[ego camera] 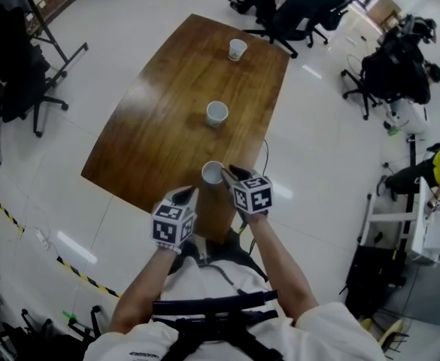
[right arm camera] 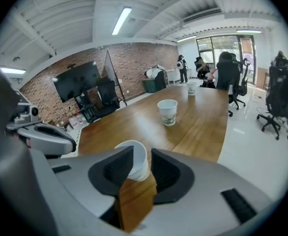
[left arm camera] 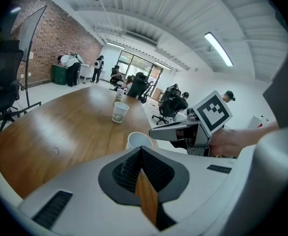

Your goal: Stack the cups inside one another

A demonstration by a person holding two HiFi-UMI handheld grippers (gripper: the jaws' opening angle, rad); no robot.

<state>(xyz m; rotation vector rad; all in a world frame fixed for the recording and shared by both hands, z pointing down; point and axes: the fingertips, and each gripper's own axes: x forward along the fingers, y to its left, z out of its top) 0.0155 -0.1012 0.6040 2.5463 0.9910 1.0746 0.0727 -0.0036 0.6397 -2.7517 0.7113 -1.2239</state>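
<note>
Standing at the near end of the wooden worktop (ego camera: 167, 111), held a gripper in each hand. Had the right gripper (right arm camera: 141, 156) angled downward, jaws spread wide on either side of the nearest paper cup (right arm camera: 135, 163), white, mouth up, close to the worktop's near edge; one pad close against the cup's side, a gap at the other, no squeeze evident. Held the left gripper (left arm camera: 140, 149) just beside the right one, jaws closed together with nothing between them, tip just short of the same cup. Saw a second paper cup (ego camera: 216, 113) upright near the middle of the worktop, well apart from the first, and a third paper cup (ego camera: 237, 49) upright toward the far end, all three roughly in a line. Noted black office chairs (ego camera: 295, 13) beyond the far end, and a brick wall (right arm camera: 134, 58) with a dark screen (right arm camera: 77, 85) off to one side.
</note>
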